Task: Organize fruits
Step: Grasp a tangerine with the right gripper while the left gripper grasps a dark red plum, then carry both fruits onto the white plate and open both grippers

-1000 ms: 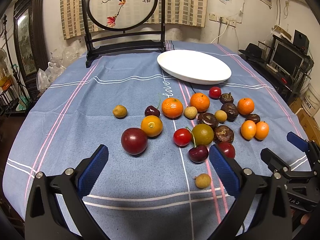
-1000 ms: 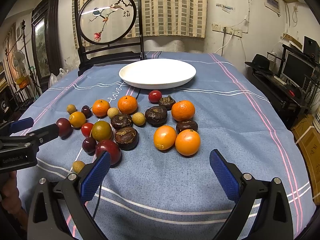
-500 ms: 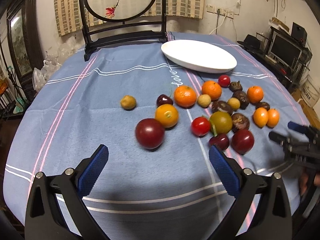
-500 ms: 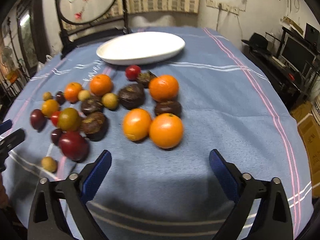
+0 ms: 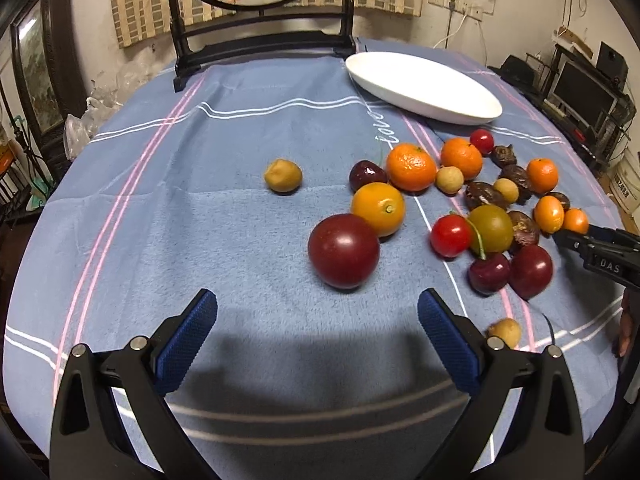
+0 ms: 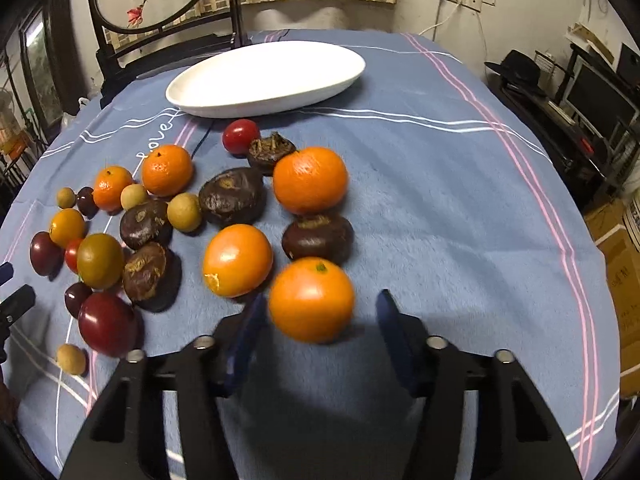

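Two tools: working over one bench point(image 5: 208, 240) of scattered fruit, plate point(image 6: 264, 76) at the far side sitting bare.
Left tool point(image 5: 318, 338): hovering with pads spread wide, gripping nothing; pointing down at the dark red plum point(image 5: 344, 251) just ahead, clear of it.
Loose fruit: lying between the tools, namely the lone longan point(image 5: 283, 175) apart at the left, mandarins, cherries, tomatoes and dark water chestnuts crowding toward the right.
Right tool point(image 6: 320, 322): having just been closing, now narrowed around the nearest orange point(image 6: 311, 300); left pad looking close to or against the skin, right pad standing apart with a visible gap, so not yet gripping.
Risk, orange: possibly rolling away from a one-sided push, judging by the round shape and uneven pad contact, and bumping the neighbouring orange point(image 6: 237, 260) or the water chestnut point(image 6: 318, 238) behind.
Risk, plum: likely skidding on the plush cloth if the left pads land off-centre.
Risk, crowding: possibly knocking the tight cluster while lifting out.
Writing, cloth: reading "love" in white script point(image 6: 156, 136) near the plate.
Writing, right tool: showing "DAS" point(image 5: 610, 267) on its side in the left view.
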Demonstrator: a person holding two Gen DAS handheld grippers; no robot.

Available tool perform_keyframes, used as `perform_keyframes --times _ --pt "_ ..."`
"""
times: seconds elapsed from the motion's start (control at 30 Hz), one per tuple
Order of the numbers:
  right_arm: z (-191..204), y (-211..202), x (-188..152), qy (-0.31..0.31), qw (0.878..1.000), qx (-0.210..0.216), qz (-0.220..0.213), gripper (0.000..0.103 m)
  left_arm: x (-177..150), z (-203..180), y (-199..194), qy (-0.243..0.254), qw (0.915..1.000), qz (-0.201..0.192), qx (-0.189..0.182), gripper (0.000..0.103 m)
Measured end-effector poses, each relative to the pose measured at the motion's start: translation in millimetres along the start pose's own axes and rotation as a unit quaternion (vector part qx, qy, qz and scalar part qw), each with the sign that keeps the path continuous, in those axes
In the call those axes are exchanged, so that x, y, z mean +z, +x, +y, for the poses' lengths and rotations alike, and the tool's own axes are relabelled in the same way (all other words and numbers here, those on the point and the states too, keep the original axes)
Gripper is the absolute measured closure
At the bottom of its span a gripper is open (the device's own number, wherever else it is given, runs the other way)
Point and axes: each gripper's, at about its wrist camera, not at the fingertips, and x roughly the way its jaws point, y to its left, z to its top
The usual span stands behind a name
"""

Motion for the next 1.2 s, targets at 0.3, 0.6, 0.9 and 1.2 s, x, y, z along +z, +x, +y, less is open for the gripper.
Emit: perform_keyframes --times 0.3,0.6,0.9,1.2 --pt "-8.2 -10.6 -10.0 0.012 0.999 0.041 -0.015 0.065 14.1 -8.8 29.7 0.003 0.9994 0.033 -0.011 0.043" --pt "-2.0 -33.8 -7.2 -0.004 0.996 0.075 -0.039 0.065 21.5 -14.2 31.5 0.018 0.9989 0.03 -0.031 0.064" --pt "15.1 -57.0 56.6 -0.004 0.989 0.103 -0.111 0.065 54.5 -8.1 -4.1 0.003 0.9965 -0.014 -0.082 0.064" --pt "34.9 8.3 138.7 0.044 0.988 0.121 -0.084 0.065 132.9 -44.9 26.3 -0.007 0.9969 -0.028 -0.073 0.064"
